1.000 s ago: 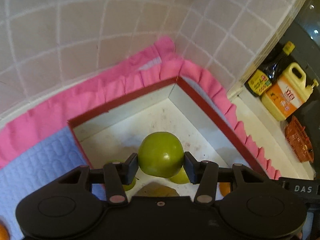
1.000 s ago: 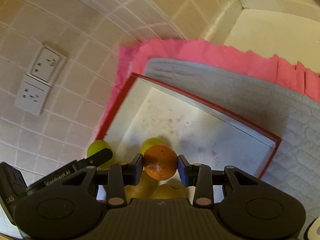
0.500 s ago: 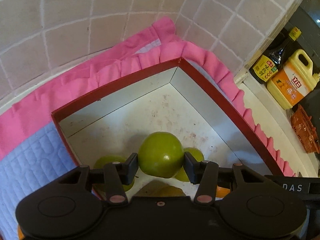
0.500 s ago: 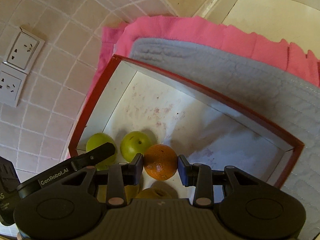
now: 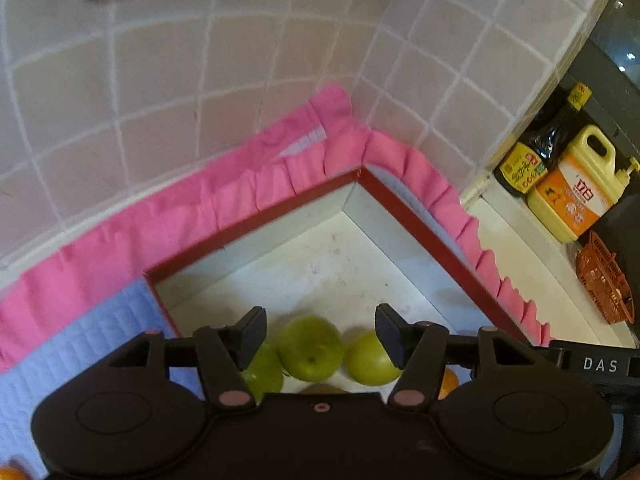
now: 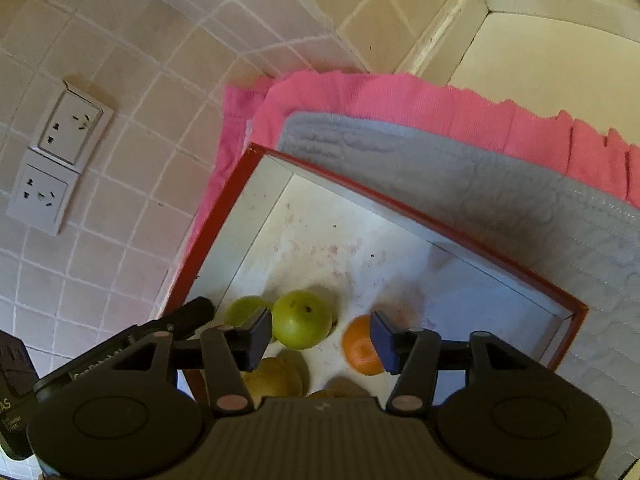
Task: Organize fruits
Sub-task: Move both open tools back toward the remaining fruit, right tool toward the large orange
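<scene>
A red-rimmed box with a white floor lies below both grippers. My left gripper hangs over it, its jaws opening and the pads touching nothing. A green apple rests on the floor under the gap, between two more green apples. My right gripper is also opening, with nothing gripped. An orange lies on the floor just by its right finger, partly hidden behind it. Two green apples and brownish-yellow fruits lie beside it.
The box sits on a grey quilted mat with a pink frill, in a corner of tiled wall. Two wall sockets are on the left. A dark sauce bottle, a yellow jug and an orange basket stand on the counter.
Both grippers have opened. The green apple has dropped from the left one and the orange from the right one; both now lie on the box floor. Both cameras drew back a little.
</scene>
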A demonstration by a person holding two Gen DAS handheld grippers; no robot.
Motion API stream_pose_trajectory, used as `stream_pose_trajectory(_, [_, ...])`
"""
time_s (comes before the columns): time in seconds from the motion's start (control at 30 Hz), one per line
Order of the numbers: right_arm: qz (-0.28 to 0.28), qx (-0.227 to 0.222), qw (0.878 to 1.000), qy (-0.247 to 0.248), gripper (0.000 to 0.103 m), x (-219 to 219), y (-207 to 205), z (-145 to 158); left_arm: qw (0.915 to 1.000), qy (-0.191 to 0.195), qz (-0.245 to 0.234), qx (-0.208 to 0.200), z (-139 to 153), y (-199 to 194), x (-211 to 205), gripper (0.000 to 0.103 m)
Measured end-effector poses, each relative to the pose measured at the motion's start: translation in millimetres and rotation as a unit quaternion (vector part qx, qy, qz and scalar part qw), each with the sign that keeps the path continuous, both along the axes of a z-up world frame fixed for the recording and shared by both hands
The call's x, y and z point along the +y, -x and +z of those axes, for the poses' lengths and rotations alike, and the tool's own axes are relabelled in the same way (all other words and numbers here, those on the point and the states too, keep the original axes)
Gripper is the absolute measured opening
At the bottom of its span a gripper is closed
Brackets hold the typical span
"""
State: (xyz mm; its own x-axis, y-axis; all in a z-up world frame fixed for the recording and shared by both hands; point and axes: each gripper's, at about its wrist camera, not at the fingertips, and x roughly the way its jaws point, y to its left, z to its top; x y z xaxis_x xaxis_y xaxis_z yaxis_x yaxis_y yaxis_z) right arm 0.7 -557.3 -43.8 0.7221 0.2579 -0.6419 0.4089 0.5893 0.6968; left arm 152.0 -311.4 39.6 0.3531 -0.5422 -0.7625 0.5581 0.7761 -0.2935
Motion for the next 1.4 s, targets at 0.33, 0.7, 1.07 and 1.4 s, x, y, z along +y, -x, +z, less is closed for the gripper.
stream_pose_trajectory(0.33, [0.007, -0.015, 1.0, 0.005, 0.057, 13, -2, 21, 0.9989, -0.007, 0.034, -0.033, 25, 1, 35, 0.075])
stream_pose_trajectory(0.7, [0.058, -0.043, 0.997, 0.028, 0.057, 57, -20, 60, 0.9942, -0.013, 0.096, -0.047, 49, -3, 103, 0.077])
stream_pose_trajectory(1.07, [0.137, -0.071, 0.986, 0.059, 0.057, 130, -37, 93, 0.9846, -0.029, 0.168, -0.041, 58, -3, 195, 0.077])
stream_pose_trajectory(1.4, [0.199, -0.057, 0.977, 0.053, 0.058, 201, -59, 80, 0.9763, -0.043, 0.212, 0.002, 33, 10, 274, 0.077])
